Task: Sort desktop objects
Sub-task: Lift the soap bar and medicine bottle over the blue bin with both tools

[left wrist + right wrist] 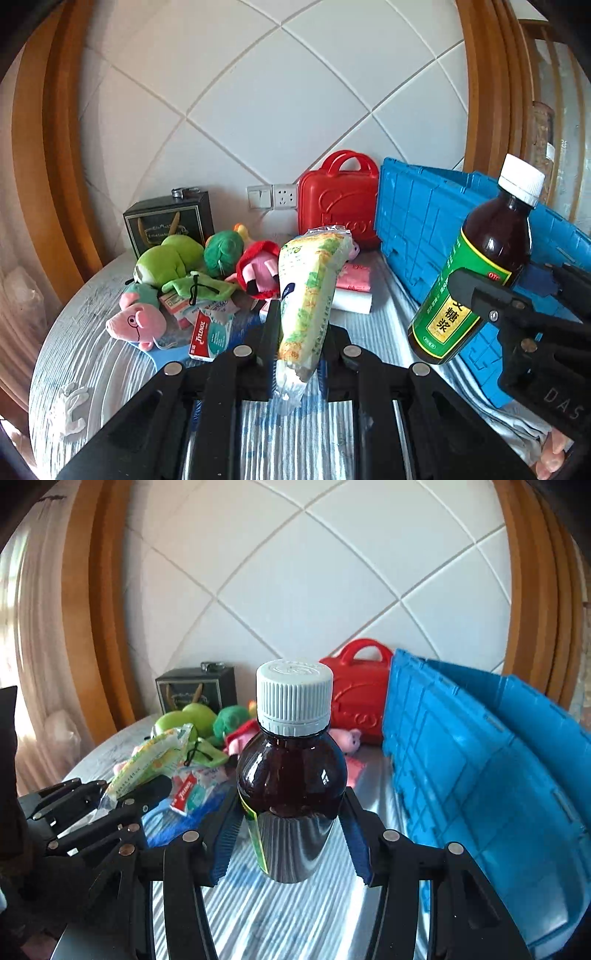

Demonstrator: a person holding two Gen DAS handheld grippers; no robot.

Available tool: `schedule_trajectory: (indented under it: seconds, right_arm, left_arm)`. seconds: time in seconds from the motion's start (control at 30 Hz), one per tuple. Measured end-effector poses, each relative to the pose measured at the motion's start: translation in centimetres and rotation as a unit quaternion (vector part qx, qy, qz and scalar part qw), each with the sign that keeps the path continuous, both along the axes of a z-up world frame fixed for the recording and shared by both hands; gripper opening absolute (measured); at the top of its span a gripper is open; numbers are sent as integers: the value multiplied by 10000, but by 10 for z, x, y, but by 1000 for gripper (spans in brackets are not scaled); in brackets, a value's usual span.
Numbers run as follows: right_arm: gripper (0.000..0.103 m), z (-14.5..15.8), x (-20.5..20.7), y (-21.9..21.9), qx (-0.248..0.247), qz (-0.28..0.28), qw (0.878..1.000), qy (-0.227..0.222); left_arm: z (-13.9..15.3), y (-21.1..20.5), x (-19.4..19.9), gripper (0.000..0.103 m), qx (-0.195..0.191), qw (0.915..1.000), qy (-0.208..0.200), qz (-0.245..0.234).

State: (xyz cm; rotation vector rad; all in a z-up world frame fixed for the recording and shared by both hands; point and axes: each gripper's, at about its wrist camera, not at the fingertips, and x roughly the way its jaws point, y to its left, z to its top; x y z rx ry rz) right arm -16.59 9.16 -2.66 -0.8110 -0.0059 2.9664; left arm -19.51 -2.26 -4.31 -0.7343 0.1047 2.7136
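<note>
Pinched between the left gripper's closed jaws is a yellow-green snack packet, its long axis rising from the fingers and leaning slightly right, its crimped clear end hanging below the pads. It is held clear above the striped tabletop. To its right, the right gripper clamps a brown syrup bottle by its lower body. The bottle's long axis runs up and away from the fingers, its white ribbed cap uppermost; from the left wrist camera it tilts to the right, green label facing left. It too hangs above the table.

Behind the packet lie a Tylenol box, a pink pig plush, a green frog plush and a red-hooded plush. Farther back stand a dark gift box and a red toy case against the tiled wall. A blue crate stands along the right side, beside the bottle.
</note>
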Motion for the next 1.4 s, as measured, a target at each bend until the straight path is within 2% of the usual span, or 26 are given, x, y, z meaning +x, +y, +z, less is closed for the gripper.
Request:
schedule_trajectory:
  seconds: [0.17,0.33,0.6,0.73,0.83,1.03,1.2,1.4]
  right_arm:
    - [52,46,32,4,222,-236,9985,443]
    - [52,79,65,31,409,-625,9939,813]
    - [52,111,107,122,475,-1208,9838,1233]
    - [52,112,124,187,474,-1302,9818,1296]
    - [52,108,135,242,517,-1329,9823,1214]
    - [52,88,142,336,478,-1334,9857,910]
    - [52,69,144,384,290,-1299,9884,735]
    - [52,49,137,422,131,-1302,9902,480]
  left_arm:
    - [32,15,20,16,200,9990,308,-246]
    - [54,52,36,16,322,9966,511,-564]
    - [78,146,74,16,393,9924,726,-910]
    - [89,208,92,16,475,9919,776,-888]
    - [92,261,99,16,513,9933,538,-881]
    - [85,347,107,16,191,9964,290,-773]
    - [69,390,102,16,-137,9974,-1,-701]
    - [55,414,94,16,-356,9972,-253,-604]
